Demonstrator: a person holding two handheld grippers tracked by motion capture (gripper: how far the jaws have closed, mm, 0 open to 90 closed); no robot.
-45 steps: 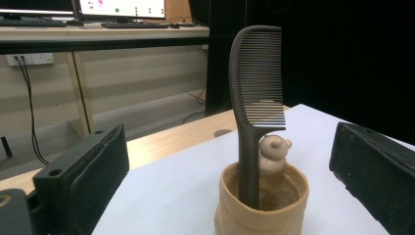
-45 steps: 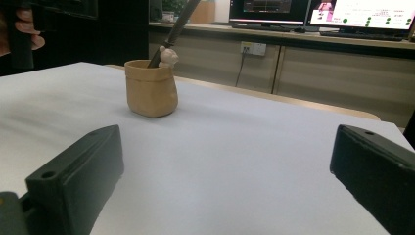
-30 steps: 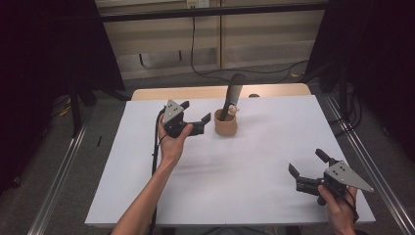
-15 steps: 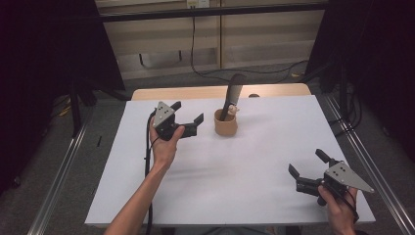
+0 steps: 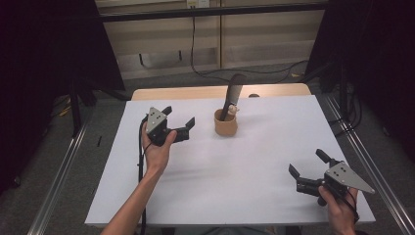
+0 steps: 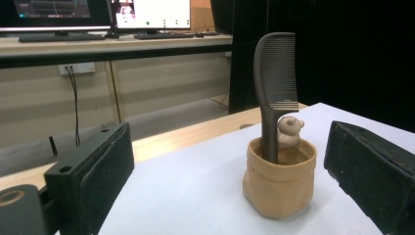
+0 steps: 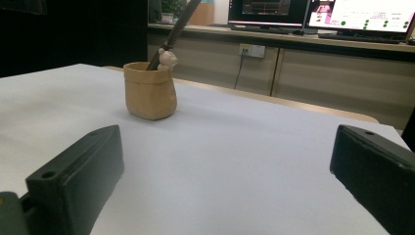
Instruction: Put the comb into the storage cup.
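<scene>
A tan pouch-shaped cup stands on the white table near its far middle. A dark comb stands upright in it beside a small pale bear figure. My left gripper hovers open a short way left of the cup, its jaws pointing at it and empty. My right gripper is open near the front right corner, well away from the cup, with nothing between its jaws.
The white sheet covers a wooden tabletop whose far edge shows. Cables lie on the floor beyond. Metal rails run along both sides. Monitors and a keyboard sit on a desk behind.
My left gripper has drawn back leftward from the cup, away from it, staying open. The right gripper has stayed put.
</scene>
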